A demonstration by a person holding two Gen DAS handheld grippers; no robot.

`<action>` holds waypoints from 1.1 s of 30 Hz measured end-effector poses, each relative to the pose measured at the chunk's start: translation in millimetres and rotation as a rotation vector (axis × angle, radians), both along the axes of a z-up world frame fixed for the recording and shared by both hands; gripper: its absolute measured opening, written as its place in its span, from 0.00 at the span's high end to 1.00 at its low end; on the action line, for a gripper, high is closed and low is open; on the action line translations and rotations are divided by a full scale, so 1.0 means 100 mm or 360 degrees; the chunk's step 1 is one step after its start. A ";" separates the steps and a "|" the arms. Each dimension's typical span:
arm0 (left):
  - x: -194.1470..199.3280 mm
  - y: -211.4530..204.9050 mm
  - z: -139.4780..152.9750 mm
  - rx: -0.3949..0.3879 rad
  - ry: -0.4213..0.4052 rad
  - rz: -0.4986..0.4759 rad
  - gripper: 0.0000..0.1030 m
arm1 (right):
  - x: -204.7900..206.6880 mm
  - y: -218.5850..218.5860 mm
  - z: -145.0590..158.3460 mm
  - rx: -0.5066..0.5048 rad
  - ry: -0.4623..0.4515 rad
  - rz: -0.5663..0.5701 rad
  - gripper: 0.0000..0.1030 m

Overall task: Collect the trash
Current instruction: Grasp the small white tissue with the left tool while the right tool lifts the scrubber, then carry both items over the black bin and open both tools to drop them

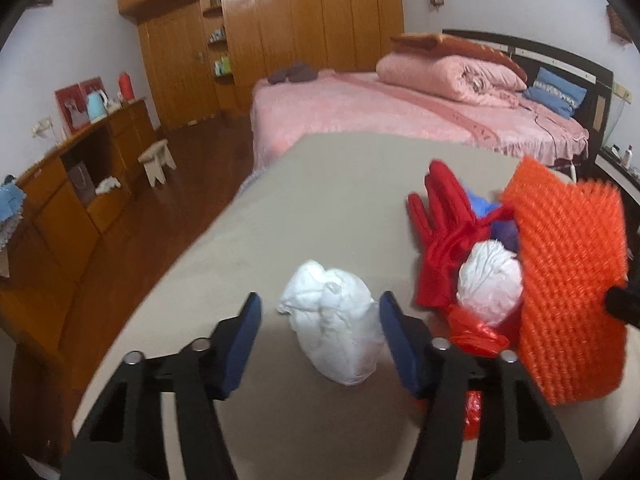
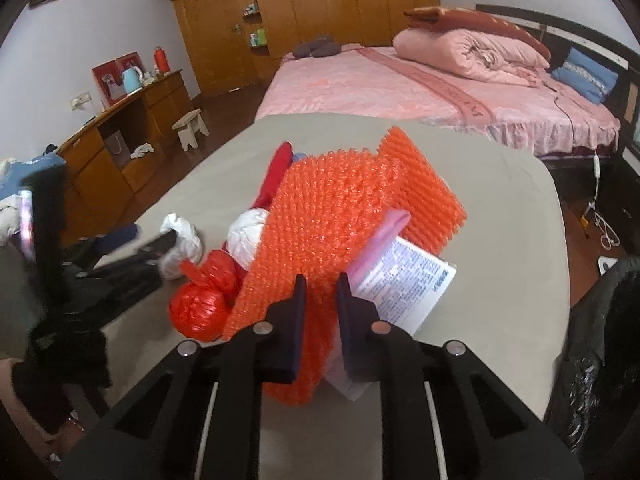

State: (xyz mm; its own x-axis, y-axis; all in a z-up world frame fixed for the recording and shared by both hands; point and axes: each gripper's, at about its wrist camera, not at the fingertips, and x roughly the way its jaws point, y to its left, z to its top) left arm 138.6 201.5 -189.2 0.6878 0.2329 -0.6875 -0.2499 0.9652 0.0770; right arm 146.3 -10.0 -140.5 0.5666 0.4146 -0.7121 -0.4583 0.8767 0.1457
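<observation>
At centre frame a crumpled white plastic bag point(image 1: 334, 328) lies on the matt grey cloth table cover point(image 1: 280, 208), beside a spiky orange plastic mesh point(image 2: 340, 216), with glossy varnished wood wardrobe point(image 1: 280, 32) doors at the top.

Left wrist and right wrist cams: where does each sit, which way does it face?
Left wrist: on the left hand-held gripper, looking forward and down over the grey table toward the bed; its two fingers flank a white crumpled bag.
Right wrist: on the right hand-held gripper, same heading; its fingers pinch the orange mesh sheet.
Shared: mesh sheet, white bag, table, pink bed; the right view also catches the left hand-held gripper.
</observation>
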 end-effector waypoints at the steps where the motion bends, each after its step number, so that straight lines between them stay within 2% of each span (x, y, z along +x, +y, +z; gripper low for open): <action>1: 0.03 0.01 -0.04 -0.0017 0.0025 -0.0008 0.51 | 0.00 0.00 0.02 0.0007 -0.0008 0.0010 0.87; 3: 0.06 0.02 -0.10 -0.0068 0.0052 -0.0038 0.72 | -0.01 -0.02 0.06 0.0018 -0.0015 0.0014 0.88; 6: 0.07 0.04 -0.10 -0.0111 0.0049 -0.0053 0.89 | -0.03 -0.05 0.12 0.0027 -0.0029 0.0016 0.88; 12: -0.07 0.02 0.15 -0.0139 -0.0063 -0.0088 0.93 | -0.09 -0.13 0.27 0.0075 -0.0062 0.0022 0.88; 23: -0.53 -0.30 0.99 -0.0172 -0.0341 -0.0228 0.93 | -0.32 -0.38 0.79 0.0197 -0.0211 0.0047 0.88; 33: -0.63 -0.84 1.37 -0.0217 -0.0456 -0.0416 0.93 | -0.58 -0.96 1.08 0.0209 -0.0301 -0.0112 0.88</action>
